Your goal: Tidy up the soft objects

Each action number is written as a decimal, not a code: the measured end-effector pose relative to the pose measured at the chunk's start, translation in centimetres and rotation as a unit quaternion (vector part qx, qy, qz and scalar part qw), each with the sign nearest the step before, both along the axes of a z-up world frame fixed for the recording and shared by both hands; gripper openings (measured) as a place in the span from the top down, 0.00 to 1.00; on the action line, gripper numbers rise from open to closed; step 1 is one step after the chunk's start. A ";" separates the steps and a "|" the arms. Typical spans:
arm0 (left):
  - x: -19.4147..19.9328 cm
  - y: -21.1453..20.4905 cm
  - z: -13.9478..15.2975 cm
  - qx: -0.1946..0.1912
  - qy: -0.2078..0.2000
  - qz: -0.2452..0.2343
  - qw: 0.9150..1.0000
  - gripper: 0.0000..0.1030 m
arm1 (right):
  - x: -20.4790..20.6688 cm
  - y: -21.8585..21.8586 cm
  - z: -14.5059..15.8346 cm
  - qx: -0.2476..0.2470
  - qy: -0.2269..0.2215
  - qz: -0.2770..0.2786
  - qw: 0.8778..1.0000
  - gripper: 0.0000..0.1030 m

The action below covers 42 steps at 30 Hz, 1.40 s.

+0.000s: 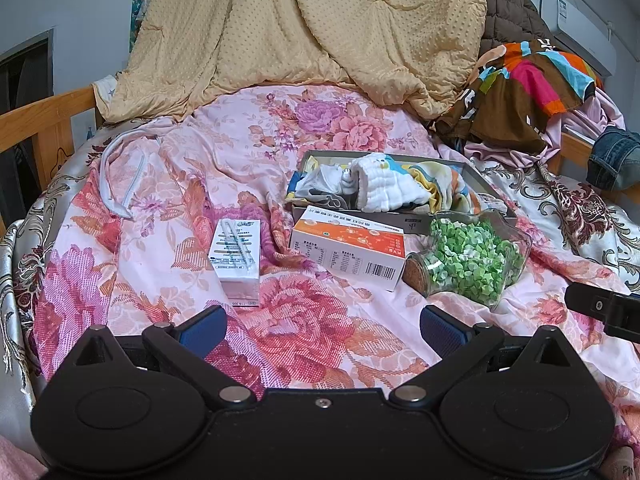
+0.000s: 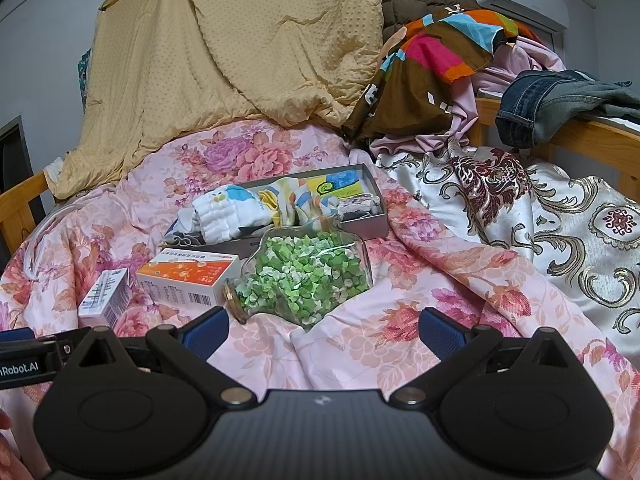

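A shallow grey box [image 1: 316, 155] [image 2: 378, 222] lies on the floral bed cover, filled with folded cloths: a white quilted cloth [image 1: 386, 192] [image 2: 228, 216], a yellow-and-blue patterned cloth [image 1: 444, 182] [image 2: 320, 190] and a grey-white piece [image 1: 320, 186]. My left gripper [image 1: 323, 326] hovers open over the cover, short of the box, holding nothing. My right gripper [image 2: 324, 330] is also open and empty, just in front of the glass jar of green paper bits [image 2: 304, 276] [image 1: 468, 262].
An orange-and-white carton [image 1: 352, 248] [image 2: 188, 276] and a small white carton [image 1: 236, 258] [image 2: 106, 296] lie in front of the box. A tan quilt [image 1: 304, 28], colourful clothes [image 2: 436, 56] and jeans [image 2: 552, 100] pile at the back. Wooden bed rails [image 1: 44, 116] [image 2: 592, 136] border both sides.
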<state>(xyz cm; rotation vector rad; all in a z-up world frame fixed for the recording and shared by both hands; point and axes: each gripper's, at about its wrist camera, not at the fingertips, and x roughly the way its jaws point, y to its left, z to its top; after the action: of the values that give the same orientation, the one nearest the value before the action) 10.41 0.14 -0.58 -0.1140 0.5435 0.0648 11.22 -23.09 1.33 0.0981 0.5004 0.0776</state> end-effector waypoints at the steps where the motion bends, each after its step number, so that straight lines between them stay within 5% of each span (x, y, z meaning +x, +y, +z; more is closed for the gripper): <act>1: 0.0 0.0 0.0 0.000 0.000 0.000 1.000 0.01 | 0.0 0.0 0.0 0.000 0.000 0.000 1.000 0.00; 42: 0.0 -0.2 -0.3 -0.008 0.037 -0.007 0.999 0.01 | 0.0 0.1 -0.7 -0.007 0.009 0.004 1.000 0.00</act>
<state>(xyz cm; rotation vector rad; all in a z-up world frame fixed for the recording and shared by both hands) 10.38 -0.09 -0.83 -0.1245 0.6186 0.0511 11.21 -22.97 0.67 0.0825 0.5196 0.0811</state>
